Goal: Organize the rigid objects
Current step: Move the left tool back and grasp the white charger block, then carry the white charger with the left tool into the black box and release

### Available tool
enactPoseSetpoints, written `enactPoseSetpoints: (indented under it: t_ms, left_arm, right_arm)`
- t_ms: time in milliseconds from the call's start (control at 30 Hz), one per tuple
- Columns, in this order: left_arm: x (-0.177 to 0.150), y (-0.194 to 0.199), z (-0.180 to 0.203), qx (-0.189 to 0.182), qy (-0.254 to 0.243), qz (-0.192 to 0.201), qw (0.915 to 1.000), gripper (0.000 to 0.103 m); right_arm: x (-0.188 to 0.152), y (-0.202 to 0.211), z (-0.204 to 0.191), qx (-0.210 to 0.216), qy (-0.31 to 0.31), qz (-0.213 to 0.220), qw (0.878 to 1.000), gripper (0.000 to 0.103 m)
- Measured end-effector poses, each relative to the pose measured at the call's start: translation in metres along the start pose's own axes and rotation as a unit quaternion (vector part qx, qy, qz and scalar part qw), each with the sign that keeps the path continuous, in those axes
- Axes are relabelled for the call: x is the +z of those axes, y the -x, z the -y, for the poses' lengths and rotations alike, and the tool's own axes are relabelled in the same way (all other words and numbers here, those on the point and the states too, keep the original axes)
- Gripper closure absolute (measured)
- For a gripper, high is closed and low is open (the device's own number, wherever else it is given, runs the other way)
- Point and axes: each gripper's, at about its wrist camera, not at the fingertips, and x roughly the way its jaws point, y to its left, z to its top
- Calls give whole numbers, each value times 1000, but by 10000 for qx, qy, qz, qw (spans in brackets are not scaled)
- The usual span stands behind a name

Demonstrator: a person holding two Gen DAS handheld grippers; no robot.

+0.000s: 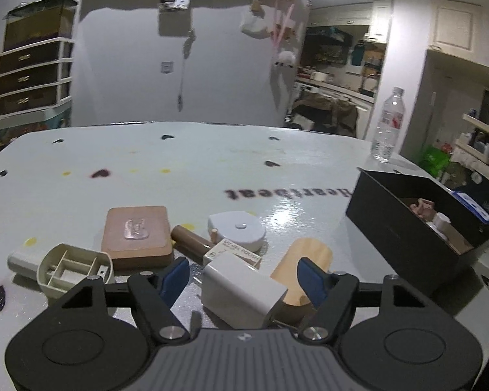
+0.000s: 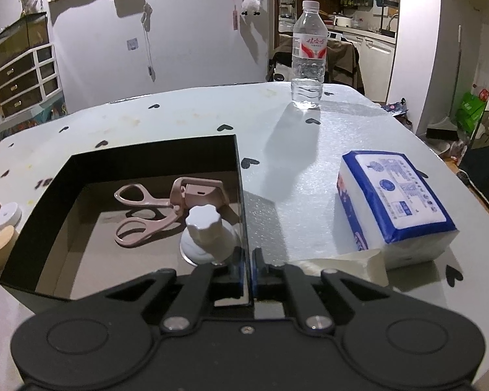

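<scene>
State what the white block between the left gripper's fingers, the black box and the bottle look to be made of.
White block: likely hard plastic, smooth and matte with crisp edges.
Black box: probably cardboard, its inside floor brown and its walls thin.
Bottle: clear thin plastic, see-through with a printed label.

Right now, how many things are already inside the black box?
3 visible: pink scissors at the middle, a pink block behind them, and a white knobbed bottle against the right wall. The near corner is hidden.
</scene>
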Motion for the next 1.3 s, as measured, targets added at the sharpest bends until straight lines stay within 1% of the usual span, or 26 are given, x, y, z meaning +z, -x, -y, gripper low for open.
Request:
enactPoseSetpoints:
  t_ms: [100, 200, 333, 433, 567, 600, 700, 767, 833, 933, 1033, 1200, 1300]
  left_arm:
    - [-1, 0, -3, -227, -99, 42, 9997, 28]
    - [2, -8, -9, -325, -129, 31, 9994, 24]
    - [4, -19, -12, -621, -119, -184, 9978, 24]
    - [2, -18, -4, -675, -345, -261, 9968, 25]
    - [-4, -9, 2, -602, -435, -356, 9966, 25]
    - [-6, -7, 5, -529, -467, -384, 9968, 26]
    - [-8, -2, 11, -193, -526, -396, 9976, 38]
    - [-8, -1, 12, 17, -434, -397, 9983, 49]
    - [-7, 0, 9, 23, -318, -405, 9987, 49]
    - [-7, 2, 10, 88, -321, -399, 9987, 50]
    - [-6, 4, 9, 235, -178, -397, 9988, 50]
    - [9, 13, -4, 488, 450, -246, 9975, 50]
    - [26, 11, -6, 474, 801, -241, 9954, 50]
  right_arm:
    - [0, 0, 0, -34, -23, -5, 10000, 97]
    - [0, 0, -1, -50, -35, -12, 10000, 97]
    - [0, 0, -1, -63, -33, -13, 10000, 97]
    - [0, 0, -1, -61, -71, 1, 10000, 97]
    - [0, 0, -1, -69, -74, 6, 9999, 96]
    - [0, 0, -2, -69, -72, 7, 10000, 96]
    - [-1, 0, -1, -56, -74, 16, 10000, 96]
    - [-1, 0, -1, -55, -75, 20, 10000, 96]
    - [-1, 0, -1, -47, -83, 28, 10000, 97]
    - [-2, 0, 0, -38, -93, 42, 9999, 97]
    - [-2, 0, 0, -46, -97, 52, 9999, 97]
    - [-2, 1, 0, -58, -72, 50, 9999, 97]
    - [-2, 1, 0, -56, -53, 50, 10000, 97]
